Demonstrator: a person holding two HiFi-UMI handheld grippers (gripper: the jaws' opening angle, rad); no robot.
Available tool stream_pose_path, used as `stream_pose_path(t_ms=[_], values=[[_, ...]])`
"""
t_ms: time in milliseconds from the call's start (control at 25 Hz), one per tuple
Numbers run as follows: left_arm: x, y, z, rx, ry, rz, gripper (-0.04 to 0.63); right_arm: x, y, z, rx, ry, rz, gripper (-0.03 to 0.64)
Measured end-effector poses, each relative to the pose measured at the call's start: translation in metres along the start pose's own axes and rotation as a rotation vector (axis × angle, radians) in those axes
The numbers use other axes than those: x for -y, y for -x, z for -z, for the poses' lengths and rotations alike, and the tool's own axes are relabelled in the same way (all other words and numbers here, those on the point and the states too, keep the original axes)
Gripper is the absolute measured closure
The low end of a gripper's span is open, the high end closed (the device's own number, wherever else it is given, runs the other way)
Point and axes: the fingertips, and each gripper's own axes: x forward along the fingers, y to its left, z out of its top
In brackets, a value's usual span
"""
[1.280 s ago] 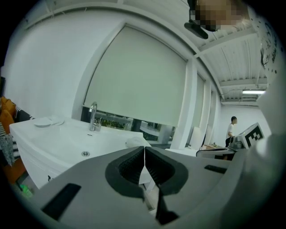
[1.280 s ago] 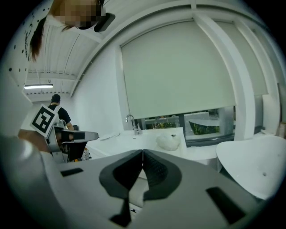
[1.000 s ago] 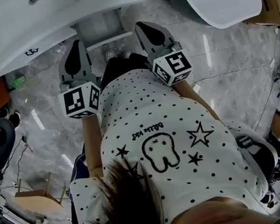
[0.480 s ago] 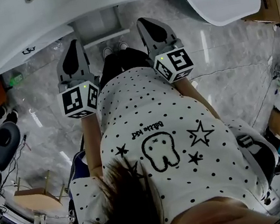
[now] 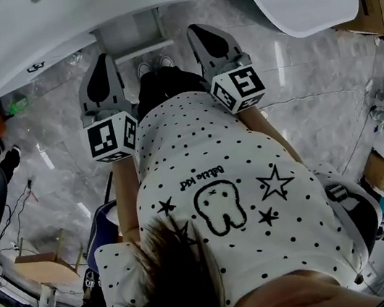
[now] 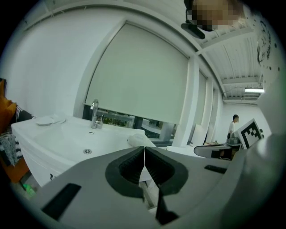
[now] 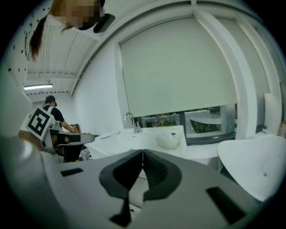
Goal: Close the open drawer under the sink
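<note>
With both sets of jaws pressed together and empty, the drawer [image 5: 133, 36] would have to be pushed by blunt tips. If it is pressed off-centre it could be skewed and jammed, or a tip could slide off its smooth front. It juts out beneath the sink [image 5: 45, 28], ahead of and between the left gripper [image 5: 103, 60] and right gripper [image 5: 198, 34]. In both gripper views it is mostly covered by the gripper bodies, and its contents cannot be made out.

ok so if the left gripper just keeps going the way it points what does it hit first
Probably the left end of the open drawer under the sink: the left gripper, fingers shut, points at it. Depth is unclear, so it may slip past its side.
</note>
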Motion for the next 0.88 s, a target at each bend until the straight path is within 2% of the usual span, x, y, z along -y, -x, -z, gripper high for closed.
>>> stream_pose_path(t_ms=[120,600,880], values=[[0.0016,0.0037,-0.0011,0.006,-0.03,-0.007,0.586,-0.0014,-0.0001,-0.0005,0.007,-0.002,-0.008,0.603],[0.0019,0.0084,0.0035,0.002,-0.009,-0.036,0.586,0.0014,0.0014,-0.0024,0.029,-0.003,-0.009,0.603],[0.0092,0.007,0.0009,0.011,-0.019,-0.025,0.586,0.0029,0.0031,-0.0041,0.045,-0.004,-0.007,0.603]])
